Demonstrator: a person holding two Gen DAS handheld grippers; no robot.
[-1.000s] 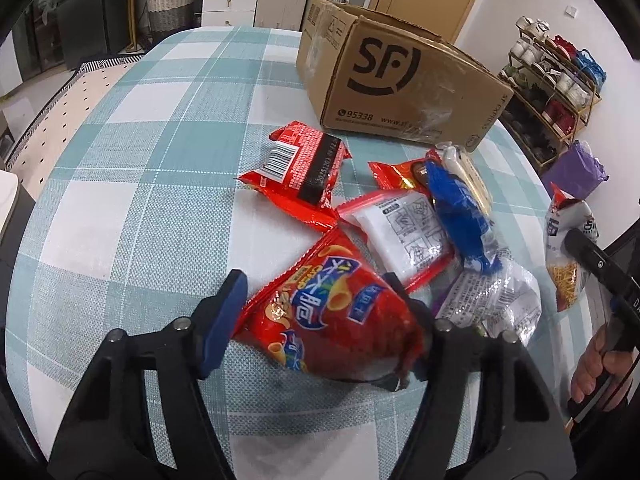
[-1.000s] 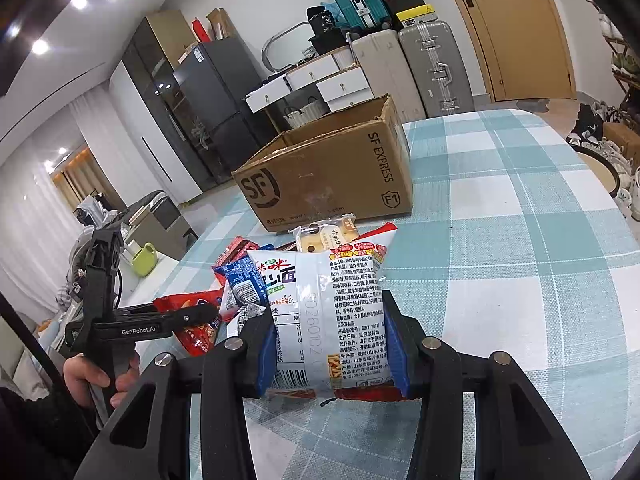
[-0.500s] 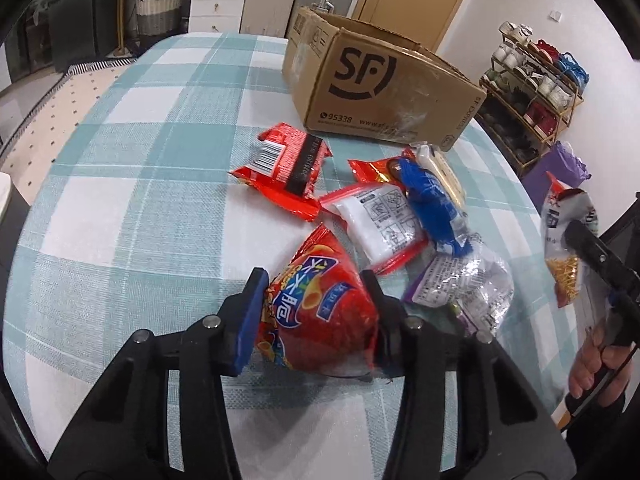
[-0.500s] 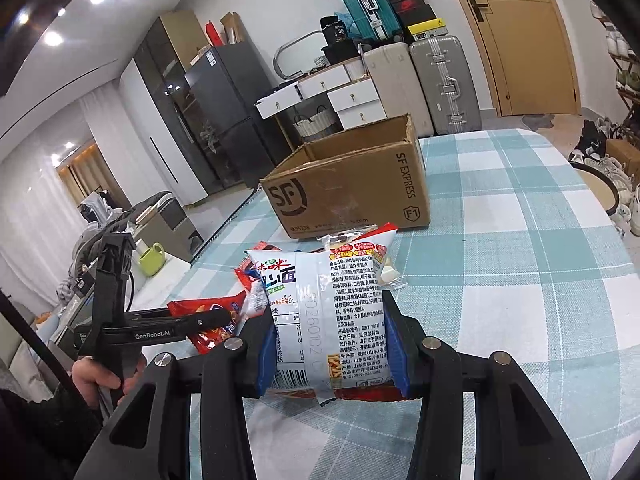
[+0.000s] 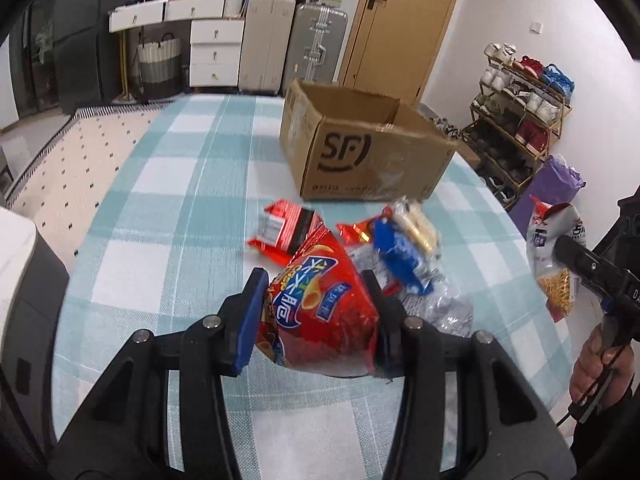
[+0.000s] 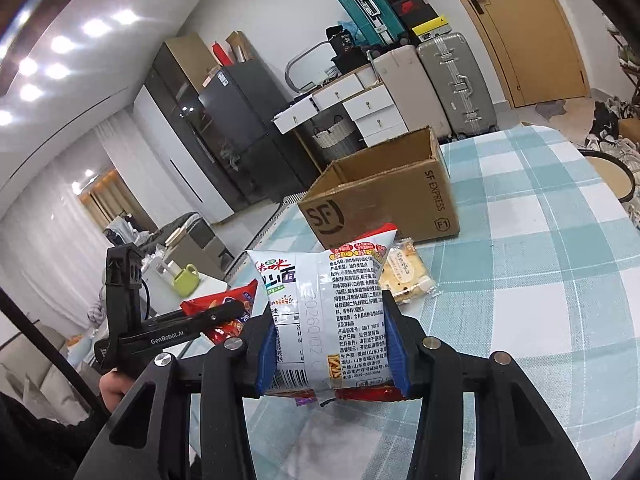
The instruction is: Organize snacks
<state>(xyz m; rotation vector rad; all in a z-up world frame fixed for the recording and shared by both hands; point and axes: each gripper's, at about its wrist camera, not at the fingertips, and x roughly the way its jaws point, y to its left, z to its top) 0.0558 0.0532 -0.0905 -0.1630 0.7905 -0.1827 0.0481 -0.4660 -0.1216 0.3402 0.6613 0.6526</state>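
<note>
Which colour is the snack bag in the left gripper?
Mostly red snack bag, clearest in the left wrist view.

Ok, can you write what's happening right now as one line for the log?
left gripper: shut on red chip bag | right gripper: shut on white noodle snack bag | cardboard box: open, ahead

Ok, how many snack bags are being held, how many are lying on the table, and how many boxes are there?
Snack bags held: 2, the red chip bag in the left gripper and the white noodle-snack bag in the right gripper
Snack bags lying on the table: at least 5, since the pile overlaps
Cardboard box: 1
Total: at least 8
</note>
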